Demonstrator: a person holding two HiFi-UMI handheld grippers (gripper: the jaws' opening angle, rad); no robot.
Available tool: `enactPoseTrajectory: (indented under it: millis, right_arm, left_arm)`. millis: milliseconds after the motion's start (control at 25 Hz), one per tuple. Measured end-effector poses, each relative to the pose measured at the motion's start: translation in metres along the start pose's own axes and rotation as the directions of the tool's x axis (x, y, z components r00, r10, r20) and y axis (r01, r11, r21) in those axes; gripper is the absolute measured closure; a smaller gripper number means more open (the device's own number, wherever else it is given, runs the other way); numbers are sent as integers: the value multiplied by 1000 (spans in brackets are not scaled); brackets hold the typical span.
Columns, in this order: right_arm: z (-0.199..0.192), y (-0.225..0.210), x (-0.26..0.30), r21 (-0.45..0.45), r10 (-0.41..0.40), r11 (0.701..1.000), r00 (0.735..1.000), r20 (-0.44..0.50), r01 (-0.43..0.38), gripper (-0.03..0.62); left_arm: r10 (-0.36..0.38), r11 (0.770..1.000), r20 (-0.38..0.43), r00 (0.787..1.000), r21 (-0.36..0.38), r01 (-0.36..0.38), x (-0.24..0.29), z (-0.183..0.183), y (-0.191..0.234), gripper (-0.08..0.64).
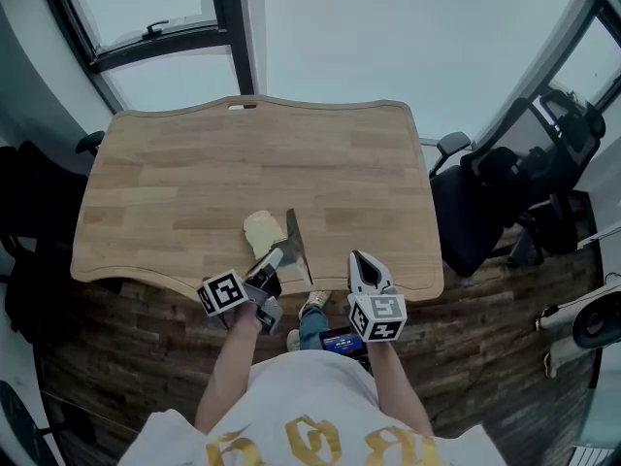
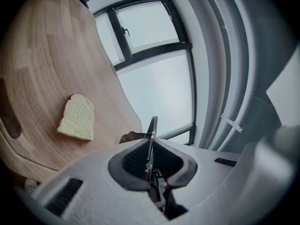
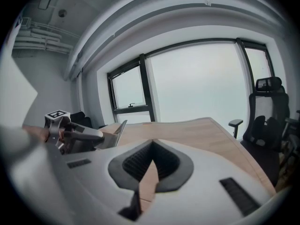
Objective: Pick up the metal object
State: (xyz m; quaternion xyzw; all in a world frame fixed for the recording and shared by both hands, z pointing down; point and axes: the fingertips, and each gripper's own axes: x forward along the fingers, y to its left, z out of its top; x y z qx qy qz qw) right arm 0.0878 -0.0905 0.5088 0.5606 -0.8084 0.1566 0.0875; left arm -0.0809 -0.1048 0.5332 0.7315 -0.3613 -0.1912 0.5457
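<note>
Currently the left gripper (image 1: pixel 277 258) is clamped on the metal object (image 1: pixel 296 246), which is held just beside the bread (image 1: pixel 264 229) near the front edge of the table (image 1: pixel 243 153). The right gripper (image 1: pixel 364 265) has its tips together and holds nothing.

Risk: the object is a thin, flat, smooth blade, seen edge-on between the ribbed black pads (image 2: pixel 133 159). Smooth steel offers little friction, so the blade may pivot or slide out if tilted, and a drop would probably strike the bread or the wood.

Bread: pale, porous, soft slice. Table: light jointed wood with a matte finish and a wavy rim.
</note>
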Motion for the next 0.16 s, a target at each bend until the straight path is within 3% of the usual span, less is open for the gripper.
enactPoseTrajectory:
  millis: [160]
  right_arm:
    - [0,-1,3,-2,3,1000,1000,1,-3,581]
  left_arm:
    - [-4,1000,2,1000,-6,4,3,1,0,520]
